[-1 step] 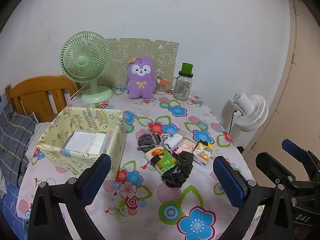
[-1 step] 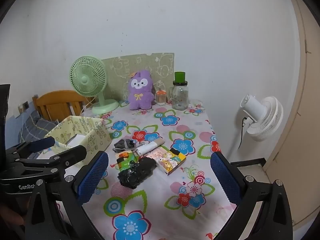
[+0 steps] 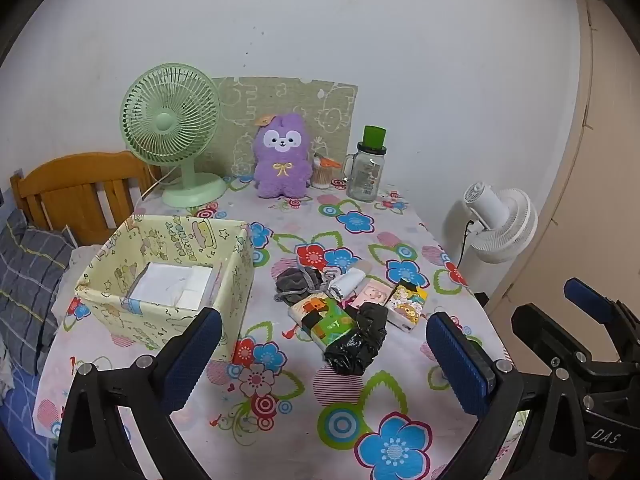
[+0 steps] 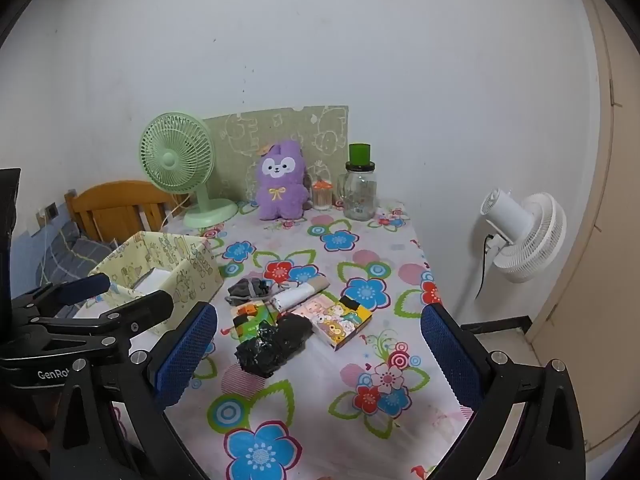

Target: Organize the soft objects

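A heap of small soft things lies mid-table: a crumpled black plastic bag (image 3: 358,338) (image 4: 272,342), a green and orange tissue pack (image 3: 324,318), a grey cloth (image 3: 298,284), a white roll (image 3: 350,282) and a yellow cartoon pack (image 3: 408,302) (image 4: 344,320). Left of the heap stands a yellow cartoon-print box (image 3: 160,308) (image 4: 188,268) with white items inside. My left gripper (image 3: 323,322) hovers open above the near part of the table, holding nothing. My right gripper (image 4: 318,314) is beside it on the right, also open and holding nothing.
At the back of the flowered tablecloth (image 3: 400,380) stand a green desk fan (image 3: 172,128), a purple plush (image 3: 282,158), a small orange-lidded jar (image 3: 322,174) and a glass bottle with a green cap (image 3: 366,172). A white floor fan (image 3: 500,220) is right of the table, a wooden bed frame (image 3: 72,184) left.
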Action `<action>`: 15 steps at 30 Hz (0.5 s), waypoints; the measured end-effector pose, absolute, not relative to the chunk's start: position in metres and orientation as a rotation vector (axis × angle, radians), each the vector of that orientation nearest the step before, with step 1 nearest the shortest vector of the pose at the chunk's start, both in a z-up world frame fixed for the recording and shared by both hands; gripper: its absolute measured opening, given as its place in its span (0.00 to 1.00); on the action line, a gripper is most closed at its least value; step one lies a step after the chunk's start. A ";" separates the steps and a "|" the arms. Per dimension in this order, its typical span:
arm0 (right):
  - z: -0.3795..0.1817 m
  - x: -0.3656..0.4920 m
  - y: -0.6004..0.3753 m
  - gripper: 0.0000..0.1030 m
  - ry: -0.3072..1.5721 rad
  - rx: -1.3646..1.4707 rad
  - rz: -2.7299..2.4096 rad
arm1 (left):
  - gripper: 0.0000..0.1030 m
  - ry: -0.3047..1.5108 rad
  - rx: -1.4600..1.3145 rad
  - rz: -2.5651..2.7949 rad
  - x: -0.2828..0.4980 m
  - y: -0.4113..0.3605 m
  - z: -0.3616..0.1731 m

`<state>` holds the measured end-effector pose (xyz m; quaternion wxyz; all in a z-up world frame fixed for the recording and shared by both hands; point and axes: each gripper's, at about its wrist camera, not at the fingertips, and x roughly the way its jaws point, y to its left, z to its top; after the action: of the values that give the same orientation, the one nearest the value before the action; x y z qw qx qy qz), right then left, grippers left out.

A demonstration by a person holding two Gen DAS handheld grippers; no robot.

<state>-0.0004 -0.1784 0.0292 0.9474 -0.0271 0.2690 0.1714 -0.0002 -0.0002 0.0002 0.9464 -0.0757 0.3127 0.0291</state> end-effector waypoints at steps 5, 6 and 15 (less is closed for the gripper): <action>0.029 -0.001 -0.178 1.00 0.548 -0.054 0.351 | 1.00 0.634 -0.148 0.063 0.000 0.002 0.000; 0.029 -0.001 -0.178 1.00 0.548 -0.054 0.352 | 1.00 0.634 -0.147 0.064 0.000 0.002 0.000; 0.026 0.002 -0.180 1.00 0.557 -0.056 0.350 | 1.00 0.635 -0.149 0.060 0.000 -0.004 -0.001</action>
<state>0.0025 -0.1799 0.0262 0.9461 -0.0273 0.2734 0.1716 -0.0004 -0.0044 -0.0014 0.9468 -0.0733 0.3119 0.0293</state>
